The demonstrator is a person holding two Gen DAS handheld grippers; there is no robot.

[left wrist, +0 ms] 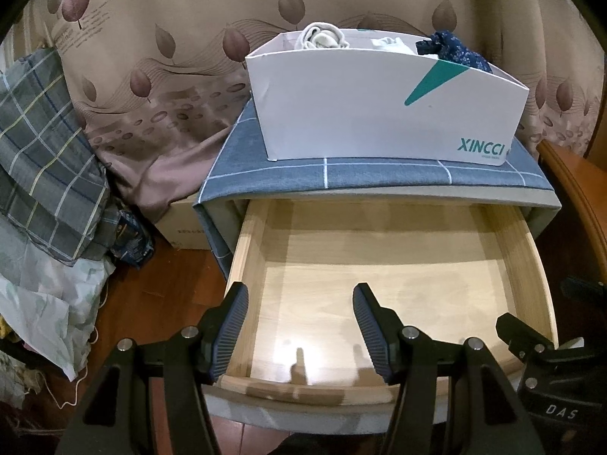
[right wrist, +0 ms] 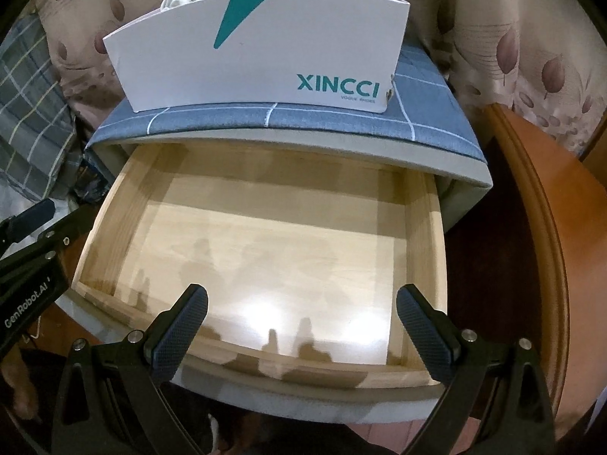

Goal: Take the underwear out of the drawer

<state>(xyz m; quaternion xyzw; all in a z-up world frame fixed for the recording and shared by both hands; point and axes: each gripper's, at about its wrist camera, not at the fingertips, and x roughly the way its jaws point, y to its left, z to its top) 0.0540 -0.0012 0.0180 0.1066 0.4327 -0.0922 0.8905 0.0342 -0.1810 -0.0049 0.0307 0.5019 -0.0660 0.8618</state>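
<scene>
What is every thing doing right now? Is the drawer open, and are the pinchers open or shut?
Drawer: pulled out, nothing visible inside.
White box: upright on the cabinet top, open, clothes in it.
Dark blue garment: hanging over the box rim.
Pale garments: bundled inside the box.
Left gripper: open, holding nothing, above the drawer's front.
Right gripper: open, holding nothing, above the drawer's front.

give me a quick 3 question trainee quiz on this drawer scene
1. True or false: the drawer is pulled out and nothing lies in it.
2. Where is the dark blue garment? A) in the drawer B) in the white box C) on the floor
3. Fill in: both the left gripper and the right gripper hold ____.

Key: 1 true; 2 B; 3 nothing, their jaws stand open.
</scene>
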